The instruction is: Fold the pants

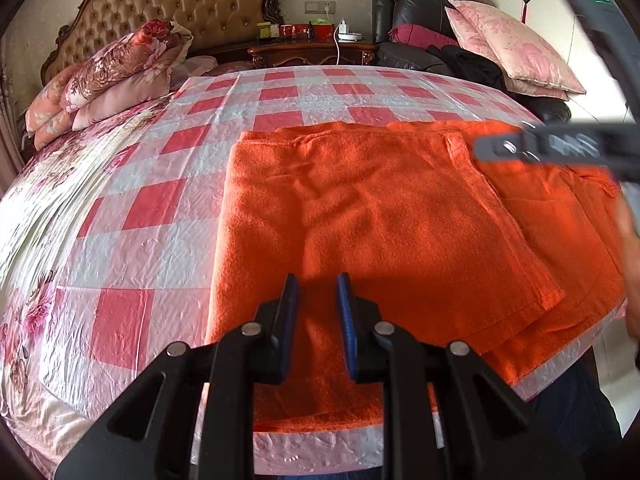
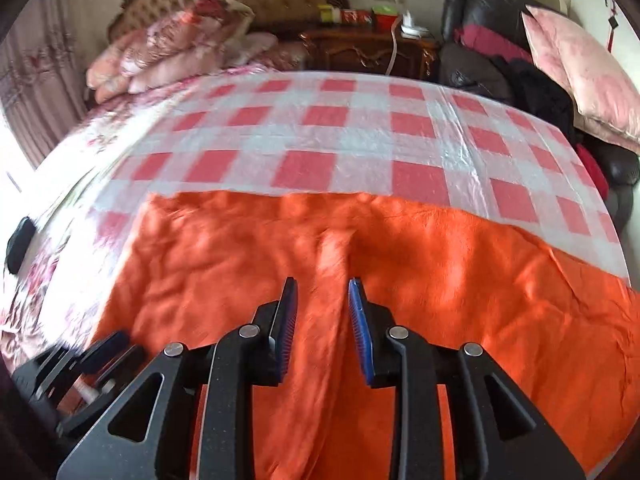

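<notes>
**A:** Where were the orange pants (image 1: 380, 220)?

**B:** On the bed, spread over the red-and-white checked sheet (image 1: 160, 200) near its front edge. In the left wrist view one layer lay folded over another, and the lower layer stuck out to the right.

**A:** And the left tool (image 1: 320, 312)?

**B:** It hung over the near edge of the pants, angled downward. Its two blue pads stood a narrow gap apart, and orange cloth filled that gap. I couldn't tell whether the pads were pinching the cloth or only hovering over it.

**A:** The right tool (image 2: 322, 312)?

**B:** It was also over the pants, further along them. Its pads stood apart with their blue inner faces showing. A raised ridge of cloth ran up between them and on beyond the tips, but the pads didn't look to be pressing on it. That view was blurred.

**A:** Could each camera see the other tool?

**B:** Yes. The right tool showed as a dark smear above the far right part of the pants in the left view. The left tool showed at the lower left of the right view, by the pants' edge.

**A:** Anything else?

**B:** Floral quilts (image 1: 120, 64) were piled by the tufted headboard (image 1: 180, 4).
</notes>
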`<state>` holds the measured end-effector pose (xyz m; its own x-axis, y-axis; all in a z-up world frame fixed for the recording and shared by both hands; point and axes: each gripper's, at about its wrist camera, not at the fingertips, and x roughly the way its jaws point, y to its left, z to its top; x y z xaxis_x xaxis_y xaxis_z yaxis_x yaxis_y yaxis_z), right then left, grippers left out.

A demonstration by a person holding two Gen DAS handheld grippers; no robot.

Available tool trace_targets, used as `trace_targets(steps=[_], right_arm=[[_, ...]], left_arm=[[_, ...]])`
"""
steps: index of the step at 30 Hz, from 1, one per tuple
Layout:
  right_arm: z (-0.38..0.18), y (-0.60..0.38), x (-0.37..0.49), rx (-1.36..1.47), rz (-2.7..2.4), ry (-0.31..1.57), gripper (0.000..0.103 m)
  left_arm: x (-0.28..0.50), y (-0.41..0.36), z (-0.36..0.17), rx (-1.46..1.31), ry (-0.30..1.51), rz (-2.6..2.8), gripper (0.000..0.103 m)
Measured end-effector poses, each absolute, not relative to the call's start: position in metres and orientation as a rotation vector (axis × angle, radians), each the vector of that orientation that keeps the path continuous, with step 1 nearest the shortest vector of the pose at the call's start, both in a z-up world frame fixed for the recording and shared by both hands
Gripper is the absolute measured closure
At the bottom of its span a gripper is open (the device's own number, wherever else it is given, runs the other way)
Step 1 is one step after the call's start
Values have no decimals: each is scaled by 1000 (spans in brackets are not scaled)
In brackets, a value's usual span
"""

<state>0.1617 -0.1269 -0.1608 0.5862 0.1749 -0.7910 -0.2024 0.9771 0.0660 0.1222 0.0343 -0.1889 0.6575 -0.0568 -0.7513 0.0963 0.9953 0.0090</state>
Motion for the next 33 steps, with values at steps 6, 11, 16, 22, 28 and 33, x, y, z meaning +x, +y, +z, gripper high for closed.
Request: trace_targets(steps=[6,11,16,22,28,33], right_arm=[[-183,-115,124,-134,223,957,75],[-198,-127,117,-131,212,963,73],[-198,-128,117,-127,203,957,67],[-200,-134,119,-93,215,969,64],[-200,-136,121,-87,218,968,64],[-201,-136,121,-81,221,971,63]], left_arm=[[108,59,-172,-141,776,-103,45],[90,109,-166,-329,759,-46,47],[90,155,-192,-656,841,-124,61],[89,163,-213,-869,889,-190,62],[90,172,-231,-1069,925,-275,62],[92,168,-239,-1167,938,-305,60]])
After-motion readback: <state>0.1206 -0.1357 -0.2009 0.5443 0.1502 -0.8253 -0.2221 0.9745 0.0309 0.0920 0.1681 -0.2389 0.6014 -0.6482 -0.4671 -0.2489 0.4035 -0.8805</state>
